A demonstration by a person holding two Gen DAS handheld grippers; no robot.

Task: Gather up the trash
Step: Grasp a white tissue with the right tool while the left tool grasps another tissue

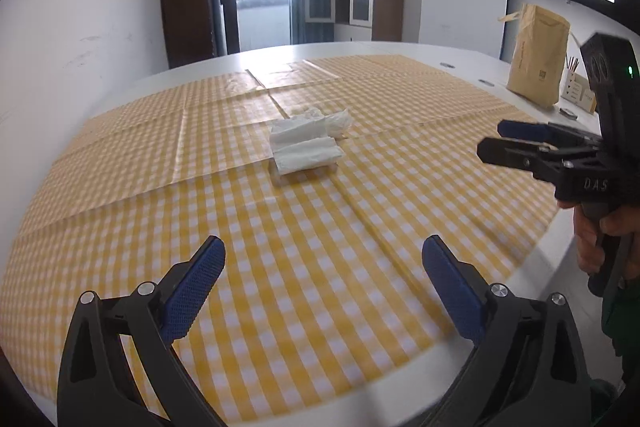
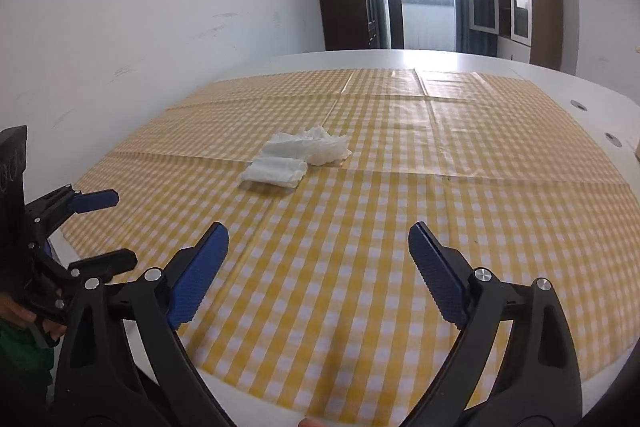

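Note:
A small heap of crumpled white tissues (image 1: 306, 141) lies in the middle of the yellow checked tablecloth (image 1: 280, 267); the right wrist view shows the tissues (image 2: 296, 157) too. My left gripper (image 1: 324, 247) hangs above the near part of the cloth, well short of the tissues, open and empty. My right gripper (image 2: 318, 235) is likewise open and empty over the near cloth. Each gripper shows in the other's view: the right one (image 1: 490, 139) at the right edge, the left one (image 2: 120, 227) at the left edge, both held by a hand.
A brown paper bag (image 1: 538, 57) stands upright at the table's far right, beside a small white holder (image 1: 578, 87) with sticks. A white wall runs along the left. Cabinets and a bright doorway lie beyond the white table (image 2: 400, 59).

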